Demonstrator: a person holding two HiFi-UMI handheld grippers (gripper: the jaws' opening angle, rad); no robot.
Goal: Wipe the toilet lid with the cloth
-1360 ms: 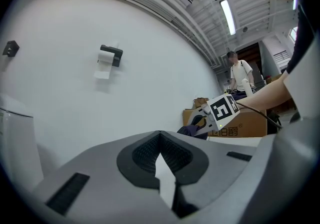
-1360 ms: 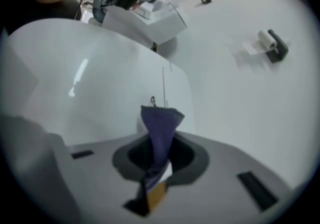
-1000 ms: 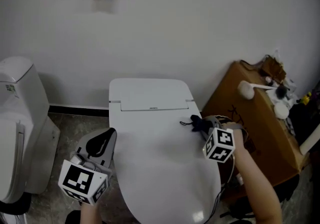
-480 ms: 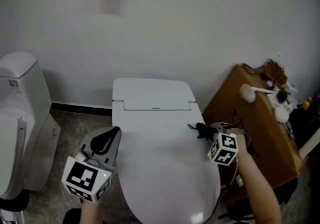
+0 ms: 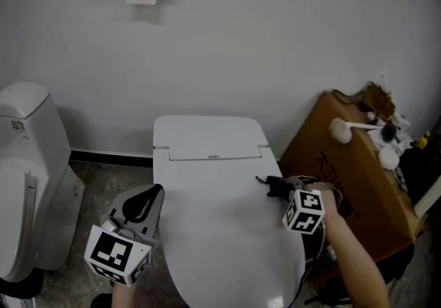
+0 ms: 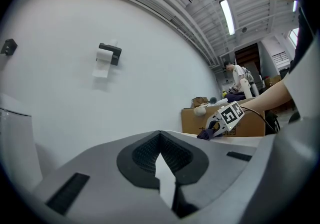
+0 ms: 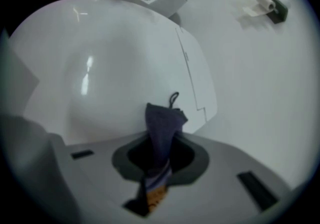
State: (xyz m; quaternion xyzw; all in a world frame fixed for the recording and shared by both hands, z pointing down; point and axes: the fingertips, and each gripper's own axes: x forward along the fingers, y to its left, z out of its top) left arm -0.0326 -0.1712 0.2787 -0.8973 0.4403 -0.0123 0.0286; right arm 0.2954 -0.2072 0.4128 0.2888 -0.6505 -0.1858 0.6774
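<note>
The toilet lid (image 5: 219, 224) is white and glossy, closed flat, a long oval with its rounded front toward the camera and its straight rear edge at the hinge seam below the wall. The cloth (image 5: 274, 185) is small and dark, navy or purple, bunched into a narrow wad with a thin loop at its tip. It is pinched between the jaws of the right gripper (image 5: 281, 189) and sits over the lid's right rear part. Its tip seems to touch the surface, though the right gripper view leaves that uncertain.
</note>
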